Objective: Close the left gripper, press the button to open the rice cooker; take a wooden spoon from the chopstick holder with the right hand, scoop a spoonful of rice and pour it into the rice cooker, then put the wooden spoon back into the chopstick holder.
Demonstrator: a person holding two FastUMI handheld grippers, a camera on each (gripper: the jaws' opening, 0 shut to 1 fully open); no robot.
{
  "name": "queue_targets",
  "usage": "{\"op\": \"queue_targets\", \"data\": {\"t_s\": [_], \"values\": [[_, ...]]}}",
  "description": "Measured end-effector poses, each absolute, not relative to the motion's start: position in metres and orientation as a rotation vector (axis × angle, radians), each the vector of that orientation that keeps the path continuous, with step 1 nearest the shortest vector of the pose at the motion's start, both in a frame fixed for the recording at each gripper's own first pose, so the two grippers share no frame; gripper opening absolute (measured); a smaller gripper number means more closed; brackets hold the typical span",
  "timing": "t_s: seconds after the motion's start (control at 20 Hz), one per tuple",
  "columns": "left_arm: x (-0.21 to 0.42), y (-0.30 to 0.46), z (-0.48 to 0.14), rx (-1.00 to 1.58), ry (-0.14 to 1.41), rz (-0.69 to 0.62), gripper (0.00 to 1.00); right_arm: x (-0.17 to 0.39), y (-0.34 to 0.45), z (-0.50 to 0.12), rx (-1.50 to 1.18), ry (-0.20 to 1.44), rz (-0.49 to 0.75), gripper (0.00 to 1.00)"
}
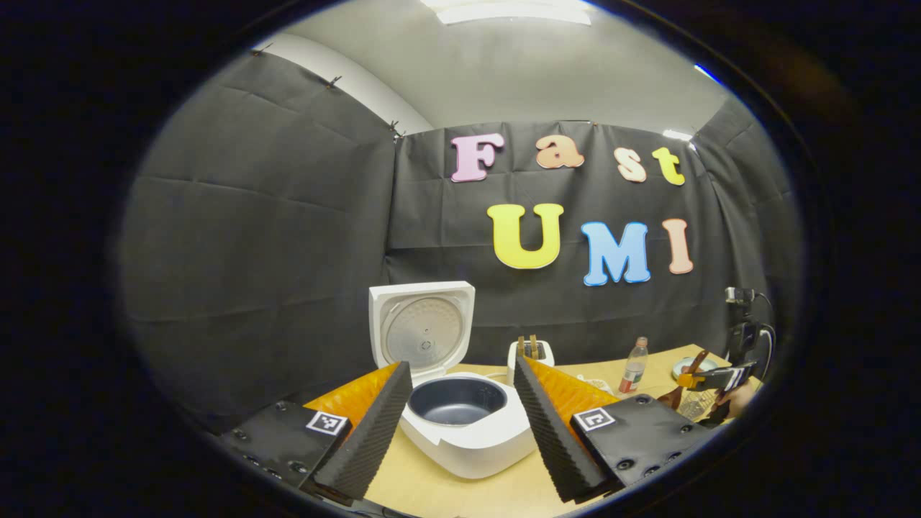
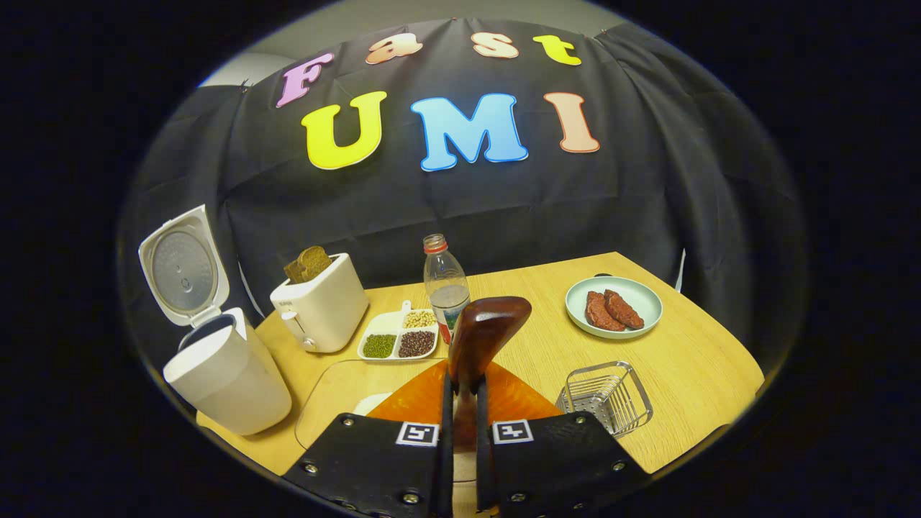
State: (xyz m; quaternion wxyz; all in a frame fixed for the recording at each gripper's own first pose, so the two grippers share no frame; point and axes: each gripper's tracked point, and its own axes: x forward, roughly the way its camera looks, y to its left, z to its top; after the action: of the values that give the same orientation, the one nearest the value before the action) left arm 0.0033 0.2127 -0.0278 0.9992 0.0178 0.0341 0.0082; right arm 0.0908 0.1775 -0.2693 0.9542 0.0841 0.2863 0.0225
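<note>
Your white rice cooker (image 1: 460, 424) sits on the bench at 6 o'clock in the left gripper view, lid (image 1: 423, 332) upright and open, dark inner pot bare. Your dark wooden spoon (image 2: 481, 338) stands upright, bowl upward, at 6 o'clock in the right gripper view.

black cloth wall (image 1: 273, 237), wooden table (image 2: 683, 360), ceiling light (image 1: 514, 11)

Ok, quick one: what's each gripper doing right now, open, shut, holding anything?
Left gripper: open, holding nothing, in front of the open white rice cooker.
Right gripper: shut on the dark brown wooden spoon, bowl end pointing up.
</note>
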Motion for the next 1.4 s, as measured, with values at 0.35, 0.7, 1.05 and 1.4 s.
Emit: {"op": "queue_targets", "data": {"t_s": [0.35,0.7,1.05,1.4], "values": [[0.000,0.212,-0.023,0.070,0.063,0.020,0.98,0.091,0.206,-0.279,0.169,0.578,0.088,0.13],[-0.004,0.198,-0.029,0.052,0.074,-0.003,0.99,0.082,0.218,-0.283,0.394,0.617,0.123,0.13],[-0.008,0.195,-0.035,0.058,0.103,-0.006,0.99,0.093,0.179,-0.301,0.899,0.702,-0.004,0.13],[-0.008,0.190,-0.038,0.043,0.109,-0.014,0.98,0.105,0.160,-0.276,1.160,0.664,-0.015,0.13]]}}
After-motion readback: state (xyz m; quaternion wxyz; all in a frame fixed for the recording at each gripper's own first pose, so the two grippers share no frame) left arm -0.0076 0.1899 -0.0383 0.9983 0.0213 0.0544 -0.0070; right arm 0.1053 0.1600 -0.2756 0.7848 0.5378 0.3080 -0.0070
